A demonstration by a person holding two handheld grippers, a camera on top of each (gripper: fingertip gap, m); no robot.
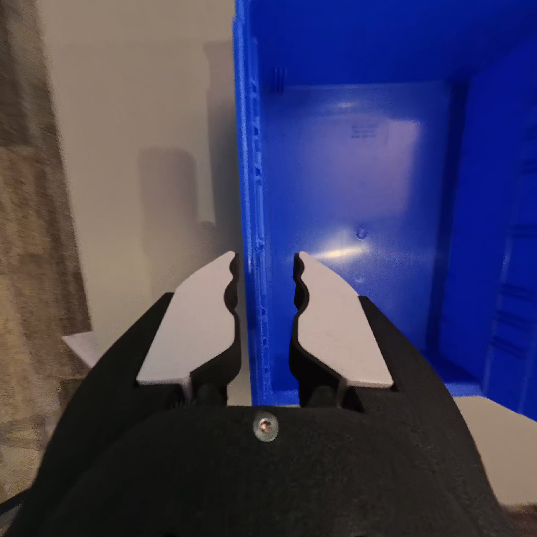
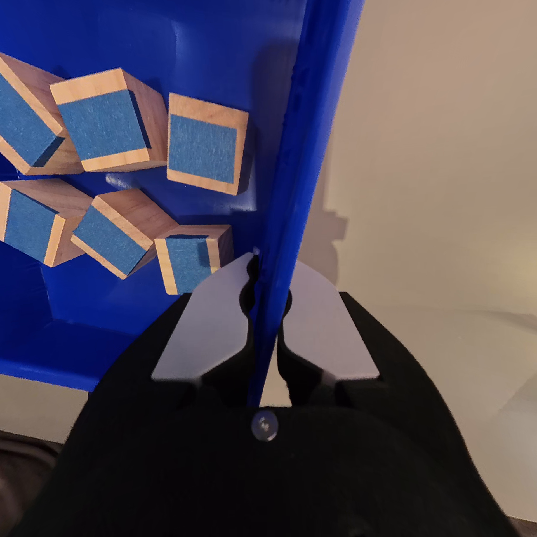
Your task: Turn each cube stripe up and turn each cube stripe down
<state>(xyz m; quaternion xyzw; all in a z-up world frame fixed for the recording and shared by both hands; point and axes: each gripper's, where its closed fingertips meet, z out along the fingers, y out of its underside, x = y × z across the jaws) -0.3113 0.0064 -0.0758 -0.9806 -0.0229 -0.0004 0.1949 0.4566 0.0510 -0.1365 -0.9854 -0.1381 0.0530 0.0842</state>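
**Bin wall pinched, cubes stripe up**

Blue bin [image 2: 220, 58] on pale table [image 2: 436, 348]; largest thing in both views. Right gripper [image 2: 271, 268] clenched on the bin's side wall, one finger inside, one outside; left gripper [image 1: 266, 255] released, holding nothing, jaws straddling the opposite wall's edge without closing, bare bin floor beyond.

Judged step: steadying or shifting the bin before cube work. Best done by keeping the wall pinch firm and level, closing the left jaws squarely on the rim, avoiding any tilt that would tumble cubes.

Six wooden cubes [image 2: 206, 143] on the bin floor, loosely in two rows, several touching; blue stripe on the top face of each, pale wood margins either side; nearest cube [image 2: 189, 261] just beside the inner finger.
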